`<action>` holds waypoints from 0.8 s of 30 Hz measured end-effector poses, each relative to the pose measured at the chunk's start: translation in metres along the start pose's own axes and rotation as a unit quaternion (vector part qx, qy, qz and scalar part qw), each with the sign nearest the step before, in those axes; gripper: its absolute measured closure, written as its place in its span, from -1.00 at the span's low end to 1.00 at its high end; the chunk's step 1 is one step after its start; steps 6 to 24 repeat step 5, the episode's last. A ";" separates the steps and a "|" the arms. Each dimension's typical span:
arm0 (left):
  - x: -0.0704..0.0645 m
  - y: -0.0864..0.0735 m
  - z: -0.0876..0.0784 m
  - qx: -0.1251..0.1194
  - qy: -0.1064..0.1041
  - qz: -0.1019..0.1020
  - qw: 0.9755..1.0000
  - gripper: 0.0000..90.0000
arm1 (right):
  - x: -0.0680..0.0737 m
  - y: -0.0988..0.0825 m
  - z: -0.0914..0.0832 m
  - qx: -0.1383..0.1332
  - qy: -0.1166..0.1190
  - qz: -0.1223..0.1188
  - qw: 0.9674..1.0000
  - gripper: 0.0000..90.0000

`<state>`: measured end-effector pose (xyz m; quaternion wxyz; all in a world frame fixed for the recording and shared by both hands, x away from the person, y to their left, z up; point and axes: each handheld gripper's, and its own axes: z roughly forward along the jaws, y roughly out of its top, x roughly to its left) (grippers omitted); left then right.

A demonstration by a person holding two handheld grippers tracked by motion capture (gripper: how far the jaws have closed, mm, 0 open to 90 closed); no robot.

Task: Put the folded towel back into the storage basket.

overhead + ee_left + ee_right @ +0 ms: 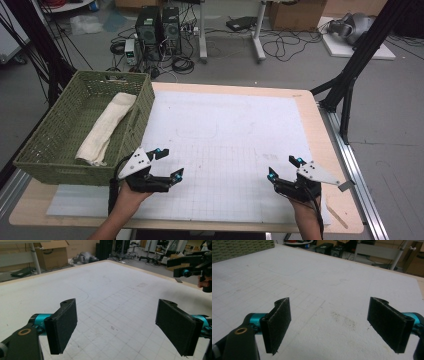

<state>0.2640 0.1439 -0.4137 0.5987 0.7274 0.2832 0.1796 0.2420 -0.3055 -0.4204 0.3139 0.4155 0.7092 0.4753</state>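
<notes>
Both pairs of jaws stand spread wide with nothing between them, over the white gridded mat (pixel 225 145). The left gripper (pixel 169 164) hovers at the near left of the tabletop (pixel 320 130), just right of the green woven basket's (pixel 50 165) near corner. The right gripper (pixel 284 169) hangs at the near right, well apart from the left one. A rolled cream towel (pixel 107 127) lies lengthwise inside the basket, at the far left.

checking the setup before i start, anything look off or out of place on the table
Nothing stands out. The cream towel lies folded inside the green basket at the table's left; both tongs, left and right, are open over the white mat.
</notes>
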 end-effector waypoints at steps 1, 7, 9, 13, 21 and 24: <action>0.000 0.000 0.000 0.000 0.001 -0.001 1.000 -0.60 | -0.001 0.000 0.000 0.001 -0.001 -0.002 1.000 -0.60; 0.002 -0.001 -0.001 0.000 0.006 -0.002 1.000 -0.60 | -0.003 0.000 -0.001 0.006 -0.005 -0.003 1.000 -0.60; 0.002 -0.001 -0.001 0.000 0.006 -0.002 1.000 -0.60 | -0.003 0.000 -0.001 0.006 -0.005 -0.003 1.000 -0.60; 0.002 -0.001 -0.001 0.000 0.006 -0.002 1.000 -0.60 | -0.003 0.000 -0.001 0.006 -0.005 -0.003 1.000 -0.60; 0.002 -0.001 -0.001 0.000 0.006 -0.002 1.000 -0.60 | -0.003 0.000 -0.001 0.006 -0.005 -0.003 1.000 -0.60; 0.002 -0.001 -0.001 0.000 0.006 -0.002 1.000 -0.60 | -0.003 0.000 -0.001 0.006 -0.005 -0.003 1.000 -0.60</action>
